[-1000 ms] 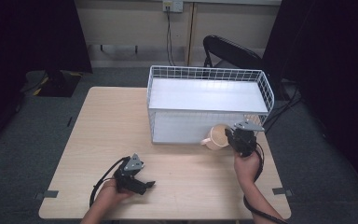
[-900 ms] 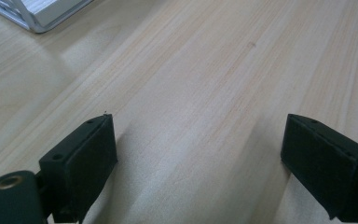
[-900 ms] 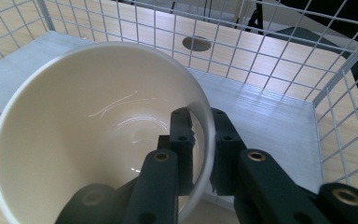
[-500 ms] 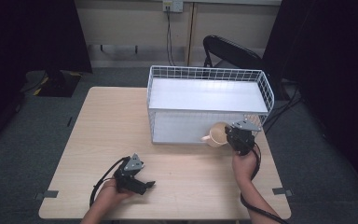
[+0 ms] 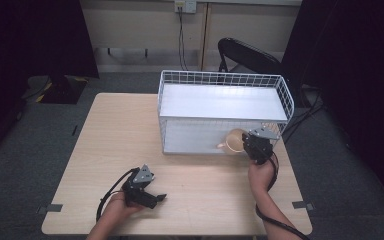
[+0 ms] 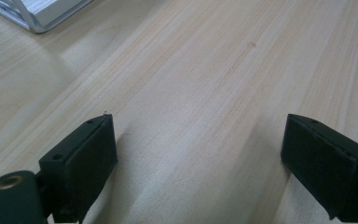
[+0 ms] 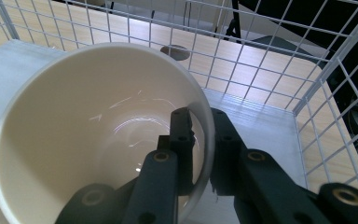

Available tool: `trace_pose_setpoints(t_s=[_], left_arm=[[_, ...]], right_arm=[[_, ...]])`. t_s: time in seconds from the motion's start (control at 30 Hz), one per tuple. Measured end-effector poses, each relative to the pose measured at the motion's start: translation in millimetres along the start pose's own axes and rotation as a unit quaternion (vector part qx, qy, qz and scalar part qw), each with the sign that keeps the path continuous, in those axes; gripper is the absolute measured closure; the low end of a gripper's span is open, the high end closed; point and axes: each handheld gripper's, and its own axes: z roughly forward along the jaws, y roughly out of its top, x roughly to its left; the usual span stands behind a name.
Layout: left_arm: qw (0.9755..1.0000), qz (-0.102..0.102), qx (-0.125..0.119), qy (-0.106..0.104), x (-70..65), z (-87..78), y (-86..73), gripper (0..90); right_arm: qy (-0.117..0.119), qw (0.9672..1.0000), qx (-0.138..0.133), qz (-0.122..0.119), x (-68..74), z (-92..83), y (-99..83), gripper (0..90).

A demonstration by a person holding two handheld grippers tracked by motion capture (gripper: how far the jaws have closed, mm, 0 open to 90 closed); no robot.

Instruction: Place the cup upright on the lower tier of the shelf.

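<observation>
Cup: I am holding a cream glazed ceramic cup (image 7: 98,135) inside the lower level of the white wire-mesh shelf rack (image 5: 285,100).
Handling: I am judging it rigid, slippery and breakable; the rim wall suits pinching.
Right fingers (image 7: 186,140): clenching the rim, one inside, one outside.
Left fingers (image 6: 81,163): resting released above the pale wooden counter (image 6: 205,84).

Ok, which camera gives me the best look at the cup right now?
The right gripper view: the cup is close up there, open side toward the camera, with the right gripper clamped on its rim, one jaw inside, one outside. The high view shows it small, at the wire rack. The left gripper view shows bare table.
</observation>
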Motion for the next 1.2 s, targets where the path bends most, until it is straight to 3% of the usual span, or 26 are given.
trace_pose_setpoints(t_s=[0.3,0.9,1.2], left_arm=[[1.0000,0.000,0.000,0.000,0.0,0.0,0.0,10.0],[1.0000,0.000,0.000,0.000,0.0,0.0,0.0,10.0],[1.0000,0.000,0.000,0.000,0.0,0.0,0.0,9.9]], right_arm=[[-0.015,0.9999,-0.007,0.001,3.0,4.2,0.0,82.1],[-0.014,0.9995,-0.020,0.019,0.5,5.5,2.0,80.5],[-0.017,0.9993,-0.026,0.022,-2.7,2.7,4.2,73.0]])
